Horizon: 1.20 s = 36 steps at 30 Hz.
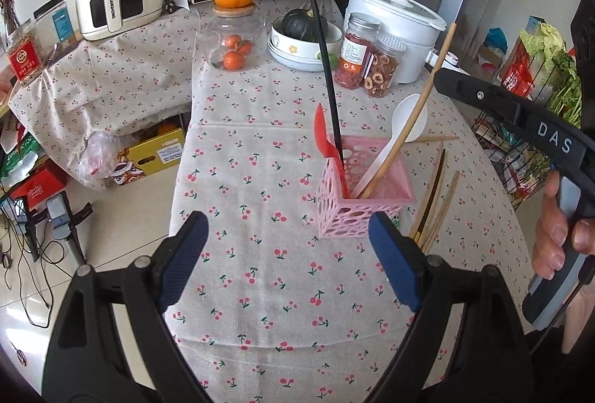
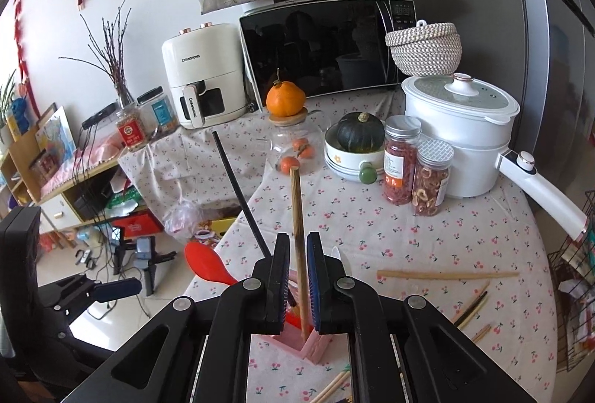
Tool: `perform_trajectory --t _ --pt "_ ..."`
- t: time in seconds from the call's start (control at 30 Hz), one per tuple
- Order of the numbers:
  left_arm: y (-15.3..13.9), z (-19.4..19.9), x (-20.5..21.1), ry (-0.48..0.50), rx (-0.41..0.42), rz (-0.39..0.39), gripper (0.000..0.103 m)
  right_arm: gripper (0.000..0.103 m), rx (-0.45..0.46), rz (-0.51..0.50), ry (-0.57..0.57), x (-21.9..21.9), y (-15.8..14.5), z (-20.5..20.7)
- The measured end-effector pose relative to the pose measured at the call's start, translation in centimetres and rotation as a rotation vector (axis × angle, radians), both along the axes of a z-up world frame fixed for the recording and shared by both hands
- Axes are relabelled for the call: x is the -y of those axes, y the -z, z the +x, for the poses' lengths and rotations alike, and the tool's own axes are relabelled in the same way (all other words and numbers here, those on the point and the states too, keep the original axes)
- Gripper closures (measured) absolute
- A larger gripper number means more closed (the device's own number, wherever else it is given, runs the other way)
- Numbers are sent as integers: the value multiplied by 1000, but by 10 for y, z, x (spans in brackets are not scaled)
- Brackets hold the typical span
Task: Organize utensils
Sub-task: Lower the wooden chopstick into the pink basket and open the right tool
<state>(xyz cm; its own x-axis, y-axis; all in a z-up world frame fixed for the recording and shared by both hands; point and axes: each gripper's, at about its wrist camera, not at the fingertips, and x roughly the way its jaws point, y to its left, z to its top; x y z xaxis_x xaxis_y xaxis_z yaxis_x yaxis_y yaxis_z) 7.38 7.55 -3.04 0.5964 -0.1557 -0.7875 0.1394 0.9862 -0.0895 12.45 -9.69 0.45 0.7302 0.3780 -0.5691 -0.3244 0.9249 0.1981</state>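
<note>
You are dropping a wooden chopstick [image 2: 297, 235] into the pink holder [image 1: 366, 187]: it stands between your right gripper [image 2: 297, 276]'s pads, tip inside the holder, long axis near upright. The jaws look slightly parted, so the grip seems released. Your left gripper [image 1: 288, 254] hangs wide open and empty before the holder. Next, fetch the loose chopsticks [image 1: 435, 206] lying beside it.
</note>
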Motion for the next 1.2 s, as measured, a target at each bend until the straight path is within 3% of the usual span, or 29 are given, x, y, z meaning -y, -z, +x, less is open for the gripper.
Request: perform_trajectory --t 0.13,0.2,0.3,0.6,0.8,0.9,1.2 --pt "-2 -2 2 -3 10 -4 11 73 18 33 12 15 -12 -8" --pt "-2 -3 4 0 10 -7 10 59 23 46 23 24 -18 -13" --pt "-2 -5 10 5 9 -15 9 47 20 59 50 42 -23 -20" --pt "3 -12 39 53 -21 -41 8 19 -37 22 149 97 -12 -37" --pt "10 -17 78 133 -45 7 8 13 -143 -14 231 139 14 -44" --pt "13 -19 103 184 -50 42 8 1 -183 -28 281 163 24 -50" --pt "42 -3 185 319 -151 115 8 0 -309 -69 408 225 50 -61"
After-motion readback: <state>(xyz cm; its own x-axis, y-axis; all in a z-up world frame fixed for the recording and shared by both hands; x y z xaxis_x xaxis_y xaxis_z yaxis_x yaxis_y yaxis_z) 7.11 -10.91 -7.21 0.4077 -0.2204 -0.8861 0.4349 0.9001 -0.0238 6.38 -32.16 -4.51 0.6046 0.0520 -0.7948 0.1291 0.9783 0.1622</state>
